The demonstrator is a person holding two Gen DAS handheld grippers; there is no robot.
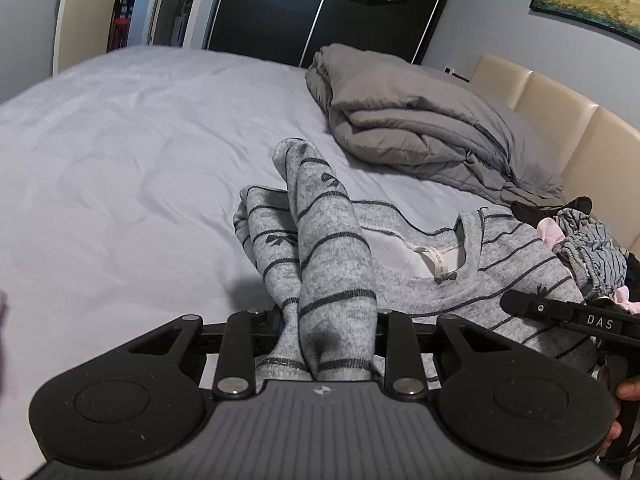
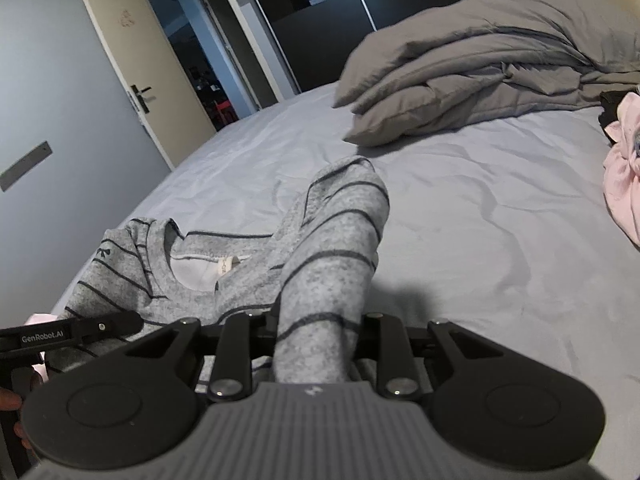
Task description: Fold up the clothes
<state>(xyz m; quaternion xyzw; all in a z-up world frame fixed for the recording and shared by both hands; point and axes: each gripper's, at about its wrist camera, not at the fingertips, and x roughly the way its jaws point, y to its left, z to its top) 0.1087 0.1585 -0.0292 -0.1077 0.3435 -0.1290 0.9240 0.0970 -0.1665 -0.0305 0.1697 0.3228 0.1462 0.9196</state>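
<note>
Both jaws tight on striped sweater (image 1: 332, 280)

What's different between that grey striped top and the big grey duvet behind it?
The striped top is speckled light grey with thin dark stripes; the duvet is plain, darker grey-brown. The top is thin knit, with bunches of it pinched by the left gripper and right gripper; the duvet is thick and padded, folded in a heap, untouched. Both lie on the bed sheet.
</note>
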